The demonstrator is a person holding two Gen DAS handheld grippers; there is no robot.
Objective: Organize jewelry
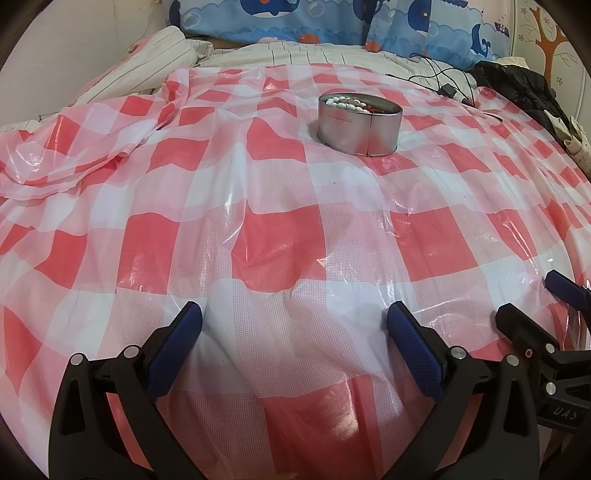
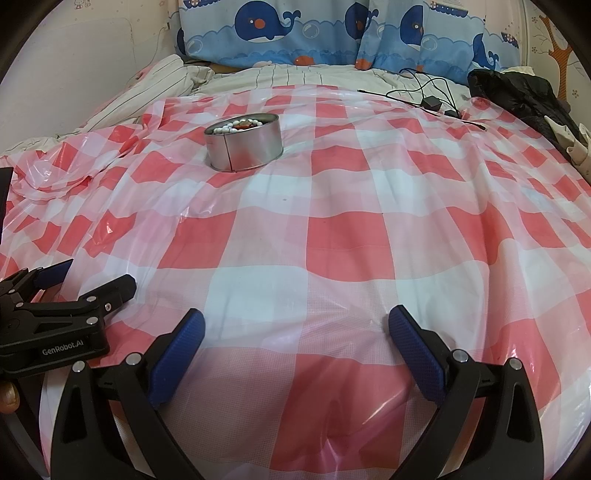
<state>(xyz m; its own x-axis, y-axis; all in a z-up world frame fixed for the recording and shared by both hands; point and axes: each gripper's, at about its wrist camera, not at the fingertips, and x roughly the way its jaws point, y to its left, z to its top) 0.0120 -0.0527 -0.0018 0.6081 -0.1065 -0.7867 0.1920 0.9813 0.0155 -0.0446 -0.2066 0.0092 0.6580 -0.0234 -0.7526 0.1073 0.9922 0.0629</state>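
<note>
An oval metal tin stands on the red-and-white checked plastic sheet, far ahead of both grippers. Inside it lie white beads and something red. My left gripper is open low over the sheet, nothing between its blue pads. My right gripper is open too and holds nothing. Each gripper shows at the edge of the other's view: the right gripper in the left wrist view, the left gripper in the right wrist view.
The sheet covers a bed. Whale-print pillows lean at the head. A black cable with an adapter and a black garment lie at the far right. Bunched plastic sits at the left.
</note>
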